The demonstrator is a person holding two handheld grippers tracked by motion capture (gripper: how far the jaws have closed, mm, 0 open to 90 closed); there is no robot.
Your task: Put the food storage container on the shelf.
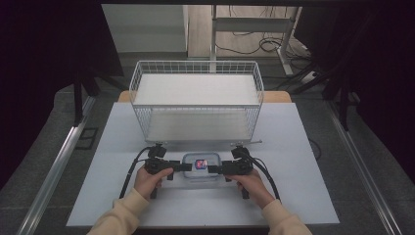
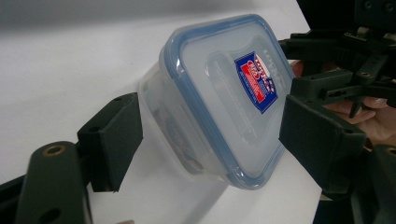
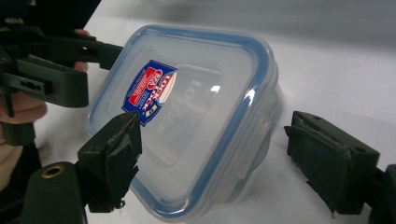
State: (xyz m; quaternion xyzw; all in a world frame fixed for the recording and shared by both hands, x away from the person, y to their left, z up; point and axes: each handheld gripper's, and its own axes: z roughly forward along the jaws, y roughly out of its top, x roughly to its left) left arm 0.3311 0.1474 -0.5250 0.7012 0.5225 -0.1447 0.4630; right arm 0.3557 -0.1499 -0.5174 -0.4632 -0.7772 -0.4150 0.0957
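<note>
The lidded container sits near me on the tabletop, between my claws: left claw and right claw both spread, flanking its short ends, equally close.

Small print lost on the box

The label on the box is too small to read from above; sleeves are cut off below.

container: clear, blue-rimmed lid, red-white-blue label | tools: black jaws | basket: white wire | counter: pale grey-white
</note>
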